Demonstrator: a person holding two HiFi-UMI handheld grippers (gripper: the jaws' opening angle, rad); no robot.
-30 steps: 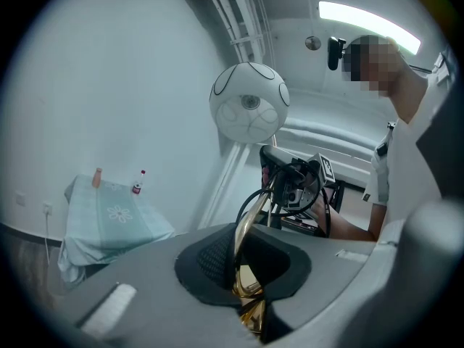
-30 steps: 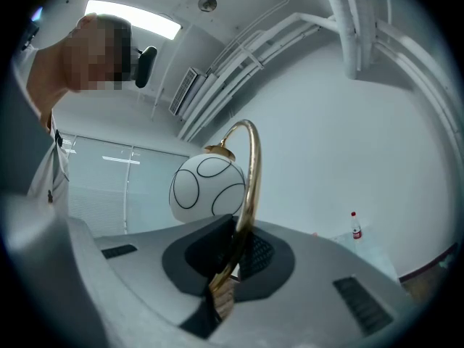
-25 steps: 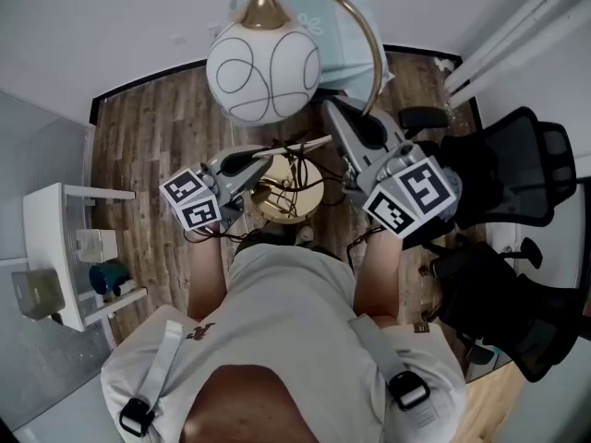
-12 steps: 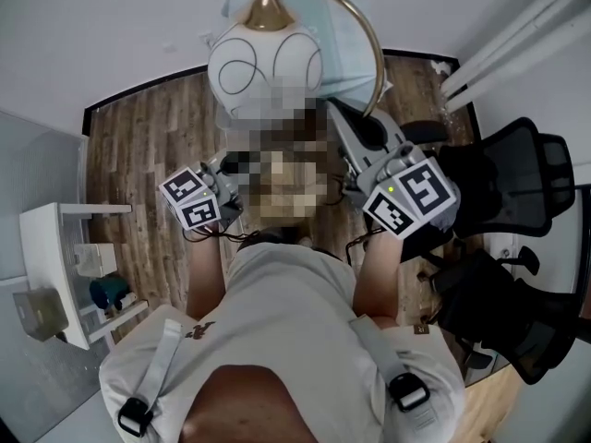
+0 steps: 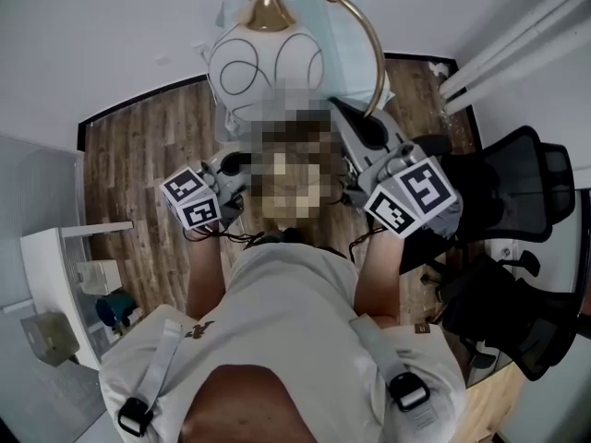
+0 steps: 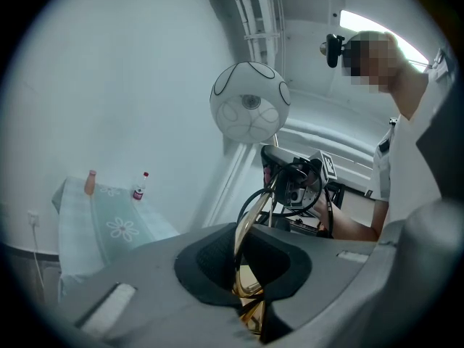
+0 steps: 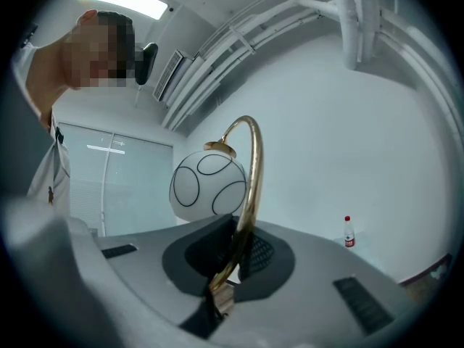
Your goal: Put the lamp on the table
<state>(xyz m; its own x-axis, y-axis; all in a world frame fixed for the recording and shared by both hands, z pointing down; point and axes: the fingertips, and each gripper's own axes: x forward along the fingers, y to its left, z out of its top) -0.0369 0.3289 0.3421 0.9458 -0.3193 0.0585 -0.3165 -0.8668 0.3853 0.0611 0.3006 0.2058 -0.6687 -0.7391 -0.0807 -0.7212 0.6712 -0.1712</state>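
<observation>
the lamp [image 5: 265, 58] is off the floor, carried in front of the person between both tools. in the head view its globe shows over the near edge of the table [image 5: 349, 28]. the right gripper [image 7: 232, 256] has its jaws pressed together on the low end of the arched stem [image 7: 251, 172]. the left gripper [image 6: 245, 263] is clamped nearly closed on a thin brass piece low on the lamp, with the black cord [image 6: 250, 201] looping just beside it. the step in hand looks like the carry to the tabletop. to do it well, both grips should hold firm and travel together, since the stem is slim, smooth polished brass and could twist or slide in the dark ribbed pads. the globe [image 6: 250, 101] is a round white shade with thin black curved lines, probably glass and heavy on its long arch, so it may swing. keep the lamp upright and lower the base flat onto a bare part near the middle of the tabletop. the table wears a pale mint cloth [image 6: 109, 227] with a white flower print, soft enough to bunch under a dragged base. a small bottle [image 6: 138, 187] and a pink thing [image 6: 89, 182] stand along the tabletop's edge by the wall, so the globe should keep away from them.
</observation>
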